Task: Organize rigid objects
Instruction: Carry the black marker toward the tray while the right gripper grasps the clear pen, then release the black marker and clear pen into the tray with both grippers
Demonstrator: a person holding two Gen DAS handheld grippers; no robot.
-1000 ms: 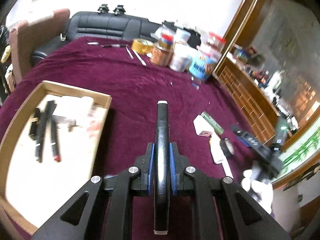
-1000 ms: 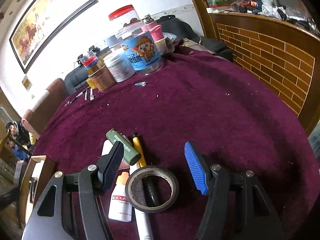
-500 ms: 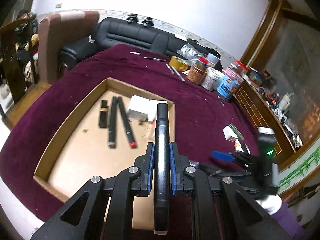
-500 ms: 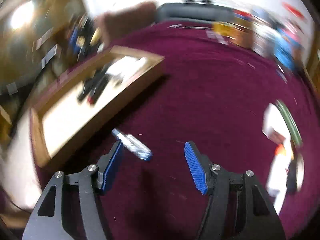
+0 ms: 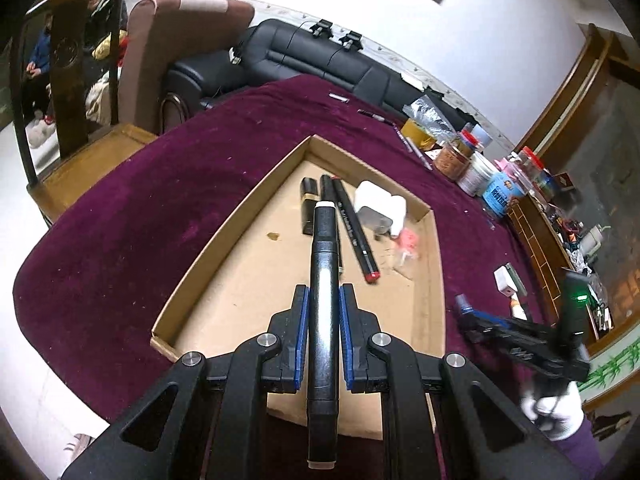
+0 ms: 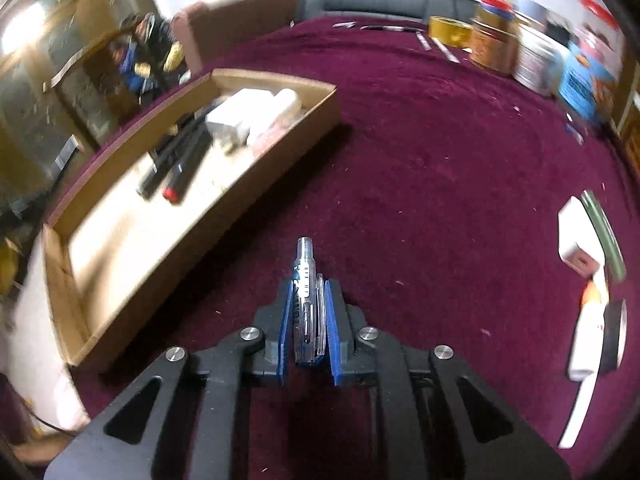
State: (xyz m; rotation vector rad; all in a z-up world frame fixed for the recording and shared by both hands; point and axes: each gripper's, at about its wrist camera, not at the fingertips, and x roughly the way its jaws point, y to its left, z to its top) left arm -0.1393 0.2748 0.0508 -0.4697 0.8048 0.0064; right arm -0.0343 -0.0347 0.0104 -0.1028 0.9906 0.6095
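Left wrist view: the left hand-held gripper (image 5: 323, 336) is closed tight on a black marker (image 5: 323, 300), its blue pads pinching the barrel about midway so both white-tipped ends stick out clear, one back toward the camera, one forward. That lengthwise hold keeps the marker in line with the fingers, and it hangs over the near part of the cardboard tray (image 5: 224, 240), probably so it can be laid parallel to the markers (image 5: 352, 228) already lying ahead of the tips. Beyond those sit a white block (image 5: 380, 202) and a small pink item, grouped at the tray's far end. Off to the right of the tray, a gloved hand (image 5: 554, 412) carries the other tool low over the purple tabletop (image 5: 140, 208).

Right wrist view: the right hand-held gripper (image 6: 307, 320) has just been closing, and its pads now squeeze a clear pen (image 6: 305, 300), nose pointing forward, over bare cloth beside the tray's long wall, which lies ahead and to the left. To the right, well apart, a white box (image 6: 576, 236), a green tube (image 6: 604, 236), a glue bottle and a tape roll (image 6: 614, 336) wait unsorted. Farthest off, jars crowd the tabletop's back edge.
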